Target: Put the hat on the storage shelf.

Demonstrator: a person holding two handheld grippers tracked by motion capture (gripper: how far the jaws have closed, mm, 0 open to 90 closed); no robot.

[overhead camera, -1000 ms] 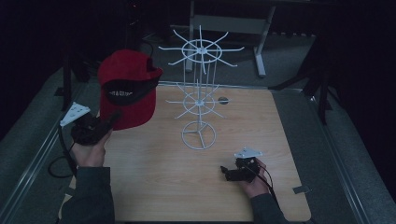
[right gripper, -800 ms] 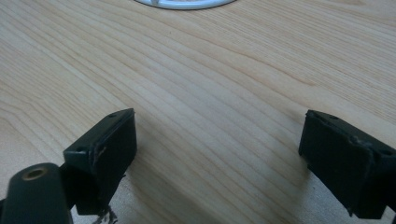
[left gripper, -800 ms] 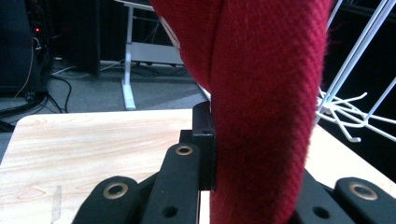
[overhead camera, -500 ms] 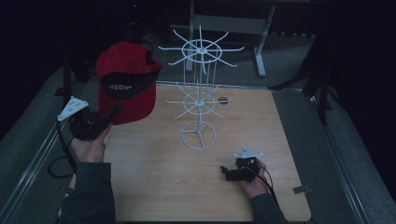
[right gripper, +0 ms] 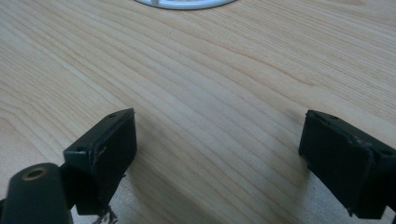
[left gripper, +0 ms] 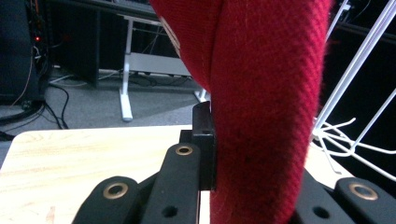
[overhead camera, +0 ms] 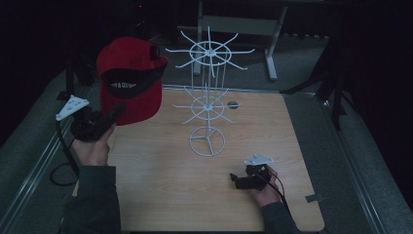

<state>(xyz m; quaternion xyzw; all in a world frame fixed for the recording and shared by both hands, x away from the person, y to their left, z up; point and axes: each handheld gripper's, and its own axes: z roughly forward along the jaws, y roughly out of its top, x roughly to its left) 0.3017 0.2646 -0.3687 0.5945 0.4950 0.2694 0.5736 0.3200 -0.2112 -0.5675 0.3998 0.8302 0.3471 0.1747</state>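
One red cap (overhead camera: 129,78) hangs in the air above the bench's (overhead camera: 160,175) left edge, crown up, its dark underside with white lettering facing the camera. The left claw (overhead camera: 108,118) is clamped on its lower rim; in the left gripper view the red fabric (left gripper: 261,107) sits pinched between the jaws. Just right of the cap stands a white wire rack (overhead camera: 208,97) with two tiers of spokes. The right claw (overhead camera: 236,180) rests on the bench near its front, jaws spread wide over bare wood (right gripper: 219,112).
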